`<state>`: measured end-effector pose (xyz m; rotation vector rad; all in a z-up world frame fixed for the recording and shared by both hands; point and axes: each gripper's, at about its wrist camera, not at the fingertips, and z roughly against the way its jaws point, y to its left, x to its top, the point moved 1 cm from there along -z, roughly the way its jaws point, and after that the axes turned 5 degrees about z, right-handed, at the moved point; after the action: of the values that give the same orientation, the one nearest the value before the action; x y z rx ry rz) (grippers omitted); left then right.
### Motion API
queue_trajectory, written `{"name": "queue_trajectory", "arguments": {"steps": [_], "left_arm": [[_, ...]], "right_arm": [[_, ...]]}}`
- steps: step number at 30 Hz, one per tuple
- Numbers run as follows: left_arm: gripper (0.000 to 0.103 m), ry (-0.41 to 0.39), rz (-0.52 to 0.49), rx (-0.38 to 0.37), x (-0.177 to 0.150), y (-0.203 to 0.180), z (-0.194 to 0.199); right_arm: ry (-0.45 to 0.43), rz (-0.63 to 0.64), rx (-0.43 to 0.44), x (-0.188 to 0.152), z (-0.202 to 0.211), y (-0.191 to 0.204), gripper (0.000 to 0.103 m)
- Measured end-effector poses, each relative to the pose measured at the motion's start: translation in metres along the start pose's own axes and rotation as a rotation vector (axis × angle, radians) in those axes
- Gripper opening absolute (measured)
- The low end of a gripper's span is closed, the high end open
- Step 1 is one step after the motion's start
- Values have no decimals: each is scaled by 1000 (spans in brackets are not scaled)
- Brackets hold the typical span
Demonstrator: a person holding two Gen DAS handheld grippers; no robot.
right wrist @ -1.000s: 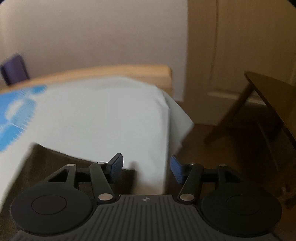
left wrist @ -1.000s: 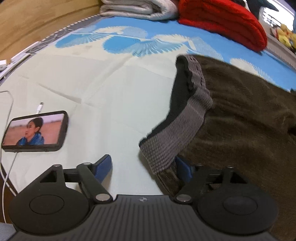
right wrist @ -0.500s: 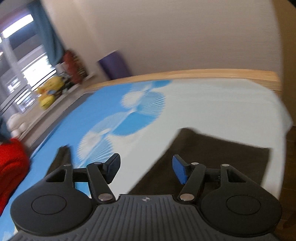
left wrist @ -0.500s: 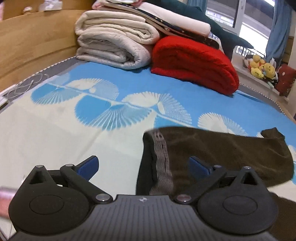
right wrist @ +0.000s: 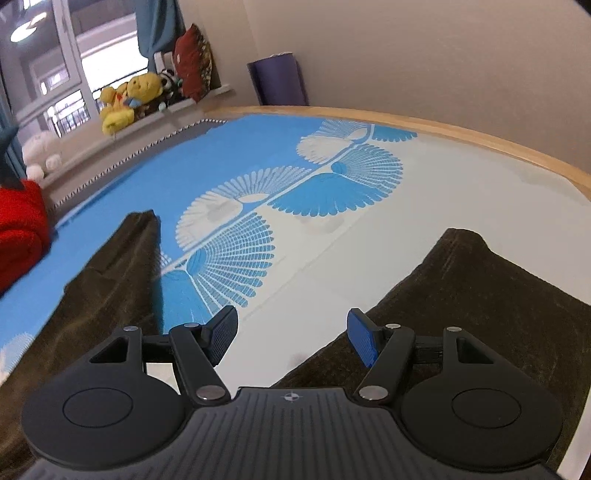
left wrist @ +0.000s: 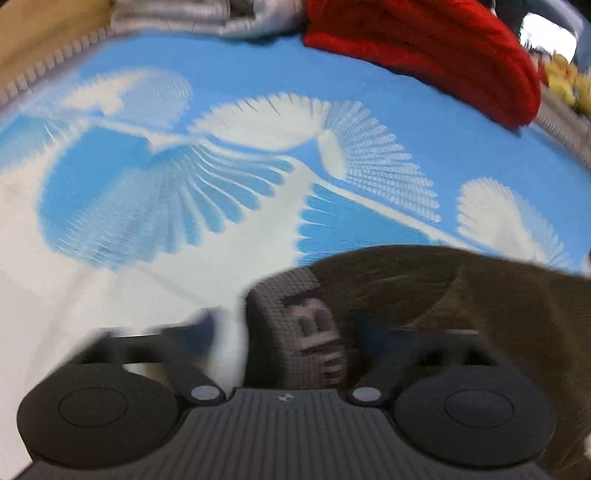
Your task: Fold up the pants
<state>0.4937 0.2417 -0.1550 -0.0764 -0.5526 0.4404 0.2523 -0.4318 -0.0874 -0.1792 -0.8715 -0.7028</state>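
Note:
Dark brown pants (left wrist: 480,306) lie on the bed. Their grey elastic waistband (left wrist: 306,325) with dark lettering stands folded up between the fingers of my left gripper (left wrist: 284,332), which is open around it; this view is blurred. In the right wrist view the two pant legs spread apart, the left leg (right wrist: 107,280) and the right leg (right wrist: 480,295). My right gripper (right wrist: 291,336) is open and empty, low over the bare sheet between the legs.
The bed sheet (left wrist: 221,184) is blue and white with fan patterns. A red folded blanket (left wrist: 436,48) and grey folded bedding (left wrist: 192,14) lie at the far end. Stuffed toys (right wrist: 125,99) sit on a window ledge. A wooden bed edge (right wrist: 480,140) curves at the right.
My left gripper has dropped lower and closer onto the waistband, which now sits between its fingers. My right gripper has swung further left, so both pant legs now show.

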Motion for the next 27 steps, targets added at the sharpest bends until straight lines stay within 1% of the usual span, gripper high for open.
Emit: {"name": "queue_trajectory", "arguments": {"steps": [1, 2, 4, 7, 9, 11, 13, 15, 16, 17, 18, 19, 20, 21, 24, 27], "left_arm": [[47, -29, 16, 4, -1, -3, 4], [44, -41, -1, -1, -2, -7, 9], [38, -95, -49, -3, -7, -14, 25], [35, -205, -153, -67, -25, -24, 75], [35, -290, -276, -130, -51, -30, 122], [35, -336, -390, -167, -85, -32, 163], [34, -320, -423, -205, -119, -23, 191], [33, -288, -431, -227, -153, -9, 204], [33, -272, -436, -226, -167, -2, 205], [32, -239, -424, -221, -178, 6, 199], [32, -203, -399, -220, -184, 14, 191], [32, -149, -359, -216, -188, 23, 177], [32, -108, -336, -215, -190, 29, 166], [32, -83, -326, -217, -192, 33, 161], [32, -67, -347, -218, -191, 37, 147], [32, -32, -326, -221, -186, 37, 139]], "right_arm": [[2, 15, -1, -1, -2, 3, 68], [2, 35, -3, -2, -4, 7, 68], [-2, 74, -8, -2, -7, 14, 68], [-14, 110, -4, -2, -7, 23, 68], [-20, 102, 7, -1, -5, 26, 68], [-17, 63, 39, 1, -1, 25, 68], [0, -8, 89, 3, 0, 21, 68], [31, -116, 147, 6, -2, 15, 68], [56, -178, 181, 8, -4, 12, 68], [92, -244, 223, 11, -8, 11, 68], [127, -285, 258, 15, -14, 14, 68], [164, -309, 296, 21, -21, 18, 68], [192, -311, 323, 27, -28, 25, 68], [215, -293, 339, 35, -36, 34, 68], [257, -183, 362, 58, -54, 75, 68], [291, -111, 411, 73, -73, 124, 69]]}}
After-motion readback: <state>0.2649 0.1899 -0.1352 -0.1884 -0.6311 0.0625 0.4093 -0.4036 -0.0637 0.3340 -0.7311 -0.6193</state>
